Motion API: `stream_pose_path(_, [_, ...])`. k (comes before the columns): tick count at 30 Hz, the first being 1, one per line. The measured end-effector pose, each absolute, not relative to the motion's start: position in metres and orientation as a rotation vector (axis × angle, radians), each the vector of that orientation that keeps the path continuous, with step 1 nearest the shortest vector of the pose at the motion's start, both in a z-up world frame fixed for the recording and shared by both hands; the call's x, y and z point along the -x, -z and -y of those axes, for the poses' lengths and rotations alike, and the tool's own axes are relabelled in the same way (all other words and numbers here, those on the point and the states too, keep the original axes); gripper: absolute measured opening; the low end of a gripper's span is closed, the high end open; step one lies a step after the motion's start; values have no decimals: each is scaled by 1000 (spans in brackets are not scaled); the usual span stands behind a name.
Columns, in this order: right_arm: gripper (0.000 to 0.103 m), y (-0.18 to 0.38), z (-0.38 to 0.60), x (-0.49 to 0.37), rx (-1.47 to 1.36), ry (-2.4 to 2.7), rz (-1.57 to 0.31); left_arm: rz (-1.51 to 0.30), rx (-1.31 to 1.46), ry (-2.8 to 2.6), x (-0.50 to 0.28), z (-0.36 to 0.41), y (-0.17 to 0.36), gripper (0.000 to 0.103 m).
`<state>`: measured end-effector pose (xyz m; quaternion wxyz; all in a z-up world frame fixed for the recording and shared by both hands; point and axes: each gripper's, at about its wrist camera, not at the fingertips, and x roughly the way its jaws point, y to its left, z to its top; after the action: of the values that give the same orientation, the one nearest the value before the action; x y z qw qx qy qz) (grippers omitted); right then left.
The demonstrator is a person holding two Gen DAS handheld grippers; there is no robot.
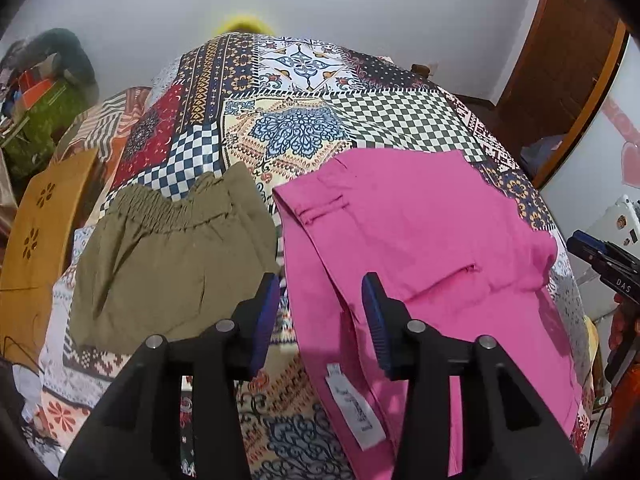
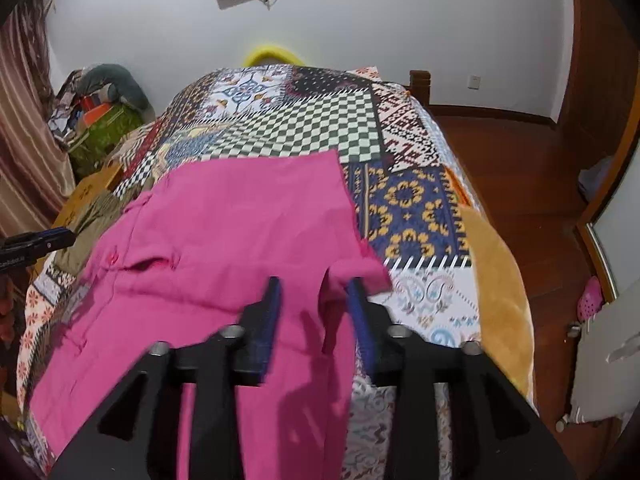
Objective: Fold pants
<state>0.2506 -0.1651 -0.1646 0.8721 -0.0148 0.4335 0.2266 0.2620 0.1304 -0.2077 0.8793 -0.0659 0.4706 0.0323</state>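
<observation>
Pink pants (image 1: 420,240) lie on a patchwork bedspread (image 1: 304,120), a white care label (image 1: 354,412) showing near the front. In the right wrist view the pink pants (image 2: 224,240) spread across the bed, with a flap of cloth lying over the right finger. My left gripper (image 1: 320,304) is open and empty, above the pants' left edge. My right gripper (image 2: 314,304) is open, its fingers either side of a pink fold, and it also shows at the right edge of the left wrist view (image 1: 600,260).
Folded olive-green shorts (image 1: 172,264) with an elastic waist lie left of the pink pants. A tan box (image 1: 36,240) stands beside the bed on the left. A mustard cushion (image 2: 500,280) sits at the bed's right edge. Wooden floor (image 2: 520,160) lies to the right.
</observation>
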Motion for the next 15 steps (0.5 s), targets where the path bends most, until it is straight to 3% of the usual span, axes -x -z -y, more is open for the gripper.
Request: stream_pose_path(15, [40,198,148,-305,79,-453,-946,-1061,149,-15,-309,-130,252,43])
